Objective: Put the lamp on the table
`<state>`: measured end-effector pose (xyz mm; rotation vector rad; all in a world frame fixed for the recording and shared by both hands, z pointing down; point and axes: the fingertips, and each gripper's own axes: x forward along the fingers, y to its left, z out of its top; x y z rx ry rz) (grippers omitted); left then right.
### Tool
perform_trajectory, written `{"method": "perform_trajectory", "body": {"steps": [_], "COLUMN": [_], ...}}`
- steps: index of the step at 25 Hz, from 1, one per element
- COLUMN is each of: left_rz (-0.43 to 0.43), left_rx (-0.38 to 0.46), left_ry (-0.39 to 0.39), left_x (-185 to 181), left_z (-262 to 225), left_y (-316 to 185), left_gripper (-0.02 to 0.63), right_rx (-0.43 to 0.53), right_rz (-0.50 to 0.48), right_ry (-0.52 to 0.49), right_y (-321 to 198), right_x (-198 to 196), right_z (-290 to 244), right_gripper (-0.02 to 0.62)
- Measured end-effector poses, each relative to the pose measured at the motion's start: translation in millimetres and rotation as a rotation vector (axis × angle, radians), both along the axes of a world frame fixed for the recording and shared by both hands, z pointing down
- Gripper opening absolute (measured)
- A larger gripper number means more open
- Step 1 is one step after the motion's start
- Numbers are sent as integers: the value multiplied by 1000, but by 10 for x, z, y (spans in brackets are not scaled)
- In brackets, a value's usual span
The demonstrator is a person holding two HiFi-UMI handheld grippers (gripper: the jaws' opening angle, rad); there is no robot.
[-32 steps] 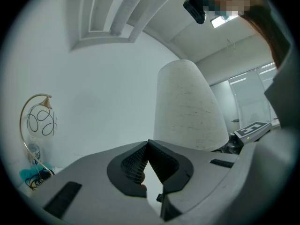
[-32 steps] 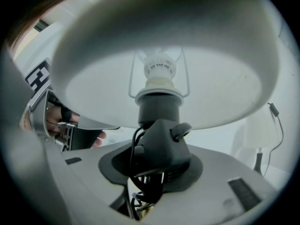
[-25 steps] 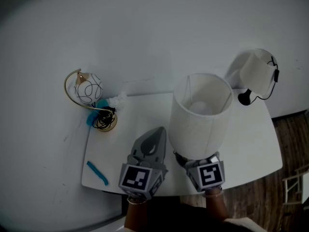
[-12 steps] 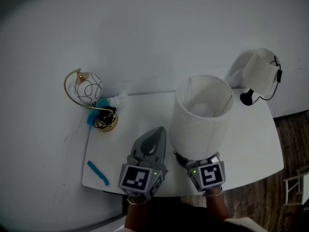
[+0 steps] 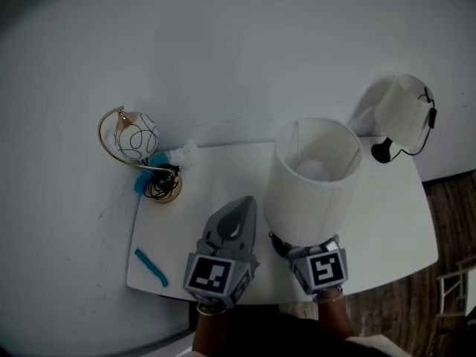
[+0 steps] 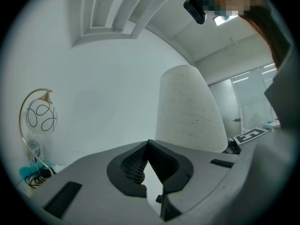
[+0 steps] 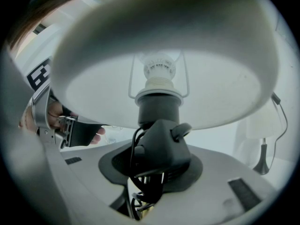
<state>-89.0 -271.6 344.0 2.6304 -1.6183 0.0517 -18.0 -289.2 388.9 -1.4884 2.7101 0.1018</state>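
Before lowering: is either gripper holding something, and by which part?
Right gripper holds the lamp by its dark base below the shade; left gripper shut, empty.

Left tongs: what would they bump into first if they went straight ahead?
Probably just the white wall behind the table. The left tongs point past the lamp, which stands to their right, but depth is hard to judge.
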Motion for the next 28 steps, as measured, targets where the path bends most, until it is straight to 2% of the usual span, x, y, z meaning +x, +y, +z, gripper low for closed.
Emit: {"method": "perform_trajectory", "body": {"steps": [28], "left_rz": [0], "left_rx": [-16], "left_ry": [0], "left_x": [-110], "left_z": [94], "left_y": [-104], "left_gripper": [-8], "right_rx": [-16], "right_rz": [-5], "right_ry": [5], "right_y": [-105], "right_x": [-119], "right_z": [166], "right_gripper": [143]}}
